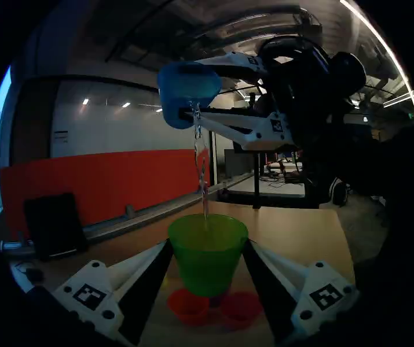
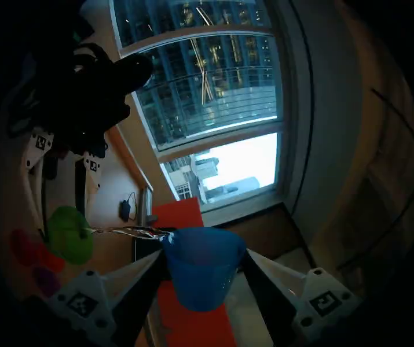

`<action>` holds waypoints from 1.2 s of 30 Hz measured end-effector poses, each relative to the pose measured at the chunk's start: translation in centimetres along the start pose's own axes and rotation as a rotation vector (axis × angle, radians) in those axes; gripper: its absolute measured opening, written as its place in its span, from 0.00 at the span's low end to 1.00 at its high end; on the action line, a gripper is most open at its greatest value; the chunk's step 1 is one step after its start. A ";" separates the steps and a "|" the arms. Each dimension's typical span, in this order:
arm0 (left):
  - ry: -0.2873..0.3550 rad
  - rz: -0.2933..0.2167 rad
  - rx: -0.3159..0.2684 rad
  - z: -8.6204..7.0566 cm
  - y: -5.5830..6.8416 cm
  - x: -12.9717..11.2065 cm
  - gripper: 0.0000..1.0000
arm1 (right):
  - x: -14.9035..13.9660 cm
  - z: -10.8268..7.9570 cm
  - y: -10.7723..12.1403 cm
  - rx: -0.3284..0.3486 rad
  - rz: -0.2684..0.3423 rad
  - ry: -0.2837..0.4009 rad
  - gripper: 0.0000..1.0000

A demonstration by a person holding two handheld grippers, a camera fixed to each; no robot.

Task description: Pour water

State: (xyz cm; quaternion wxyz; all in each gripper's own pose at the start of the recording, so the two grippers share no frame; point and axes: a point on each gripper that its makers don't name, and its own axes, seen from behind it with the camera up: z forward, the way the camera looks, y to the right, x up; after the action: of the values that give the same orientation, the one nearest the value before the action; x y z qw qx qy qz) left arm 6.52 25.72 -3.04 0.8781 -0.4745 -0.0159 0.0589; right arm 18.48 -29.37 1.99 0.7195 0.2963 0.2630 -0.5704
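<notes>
Pour is under way: the right gripper (image 2: 202, 257) has its jaws clenched on the blue cup (image 2: 202, 272), tipped over w/ its lip directly above the green cup (image 1: 208, 254). A thin water stream (image 1: 201, 173) drops from that lip into the green cup's mouth. The left gripper (image 1: 207, 250) grasps the green cup, jaws pressed on both its sides, above the wooden surface (image 1: 299, 231). Risks, as a judgement: in the left gripper view the stream enters near the far edge of the green cup's mouth, not dead centre. A small drift of either hand, or more tilt on the blue cup, could send water past the rim onto the surface and onto the small red cups (image 1: 188, 305) just below and in front of the green cup. Tipping too fast would widen the stream & splash. Overfill is possible too, since the level can't be read. Hidden / unclear: the fill level in the green cup (translucent but dim), how much the blue cup holds, and whether the green cup's base rests on anything, as it overlaps the red cups. The dark slab (image 1: 53, 225) well left of the green cup may be a tablet or similar, can't tell. Light is low in both views.
</notes>
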 end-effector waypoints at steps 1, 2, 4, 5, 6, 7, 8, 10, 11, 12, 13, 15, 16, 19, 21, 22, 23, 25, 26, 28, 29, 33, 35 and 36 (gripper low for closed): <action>0.000 0.000 0.000 0.0 0.0 0.0 0.86 | 0.0 0.0 0.0 0.000 -0.005 0.000 0.91; 0.001 -0.001 0.000 0.0 0.0 0.0 0.86 | 0.0 0.1 0.1 0.000 -0.010 -0.001 0.91; 0.002 -0.003 0.000 -0.1 0.0 -0.1 0.86 | 0.0 0.2 0.1 0.000 -0.021 -0.001 0.91; 0.002 -0.004 -0.001 -0.1 -0.1 -0.1 0.86 | 0.0 0.2 0.1 0.000 -0.026 -0.002 0.90; 0.003 -0.005 -0.001 -0.1 -0.1 -0.1 0.86 | 0.0 0.3 0.1 0.000 -0.032 -0.002 0.90; 0.003 -0.005 0.000 -0.2 -0.1 -0.1 0.86 | 0.0 0.3 0.1 0.000 -0.037 -0.003 0.90; 0.004 -0.006 0.000 -0.2 -0.1 -0.1 0.86 | 0.0 0.3 0.1 0.000 -0.043 -0.003 0.90; 0.004 -0.007 0.001 -0.2 -0.2 -0.1 0.86 | 0.0 0.4 0.2 0.000 -0.053 -0.004 0.90; 0.004 -0.007 0.001 -0.2 -0.2 -0.1 0.86 | 0.0 0.5 0.2 0.000 -0.058 -0.005 0.90; 0.004 -0.007 0.001 -0.2 -0.2 -0.1 0.86 | 0.0 0.5 0.2 0.000 -0.063 -0.006 0.90; 0.005 -0.007 0.001 -0.2 -0.2 -0.1 0.86 | 0.0 0.5 0.3 0.000 -0.067 -0.006 0.90; 0.006 -0.008 0.002 -0.1 -0.2 -0.1 0.86 | 0.0 0.6 0.3 0.000 -0.077 -0.008 0.90; 0.005 -0.008 0.001 -0.1 -0.2 -0.1 0.86 | 0.0 0.7 0.3 0.000 -0.083 -0.009 0.90; 0.005 -0.010 0.001 -0.1 -0.2 -0.2 0.86 | 0.0 0.8 0.4 0.001 -0.101 -0.011 0.90; 0.005 -0.010 0.001 -0.1 -0.3 -0.3 0.86 | 0.0 0.9 0.4 0.001 -0.114 -0.013 0.90; 0.005 -0.010 0.001 -0.1 -0.3 -0.2 0.86 | 0.1 0.9 0.5 0.000 -0.120 -0.013 0.90; 0.005 -0.010 0.002 -0.1 -0.3 -0.2 0.86 | 0.1 0.9 0.5 0.000 -0.127 -0.013 0.91; 0.005 -0.010 0.002 0.0 -0.3 -0.2 0.86 | 0.1 1.0 0.6 -0.002 -0.139 -0.014 0.91; 0.005 -0.010 0.002 0.0 -0.3 -0.2 0.86 | 0.2 1.0 0.7 -0.003 -0.146 -0.014 0.91; 0.006 -0.011 0.002 0.0 -0.3 -0.2 0.85 | 0.2 1.0 0.7 -0.004 -0.156 -0.014 0.91; 0.006 -0.011 0.003 0.0 -0.3 -0.2 0.85 | 0.2 1.0 0.8 -0.005 -0.161 -0.014 0.91; 0.005 -0.012 0.003 0.0 -0.3 -0.3 0.86 | 0.2 1.0 0.9 -0.006 -0.176 -0.013 0.91; 0.004 -0.011 0.004 -0.1 -0.3 -0.4 0.86 | 0.2 1.0 1.0 -0.008 -0.186 -0.012 0.91; 0.004 -0.010 0.005 -0.1 -0.3 -0.4 0.86 | 0.2 1.0 1.1 -0.009 -0.191 -0.012 0.91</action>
State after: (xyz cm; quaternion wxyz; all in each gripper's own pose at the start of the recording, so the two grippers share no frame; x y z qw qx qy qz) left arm 6.12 25.45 -2.82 0.8795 -0.4725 -0.0166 0.0535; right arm 19.61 -30.09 2.65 0.6646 0.2635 0.2883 -0.6370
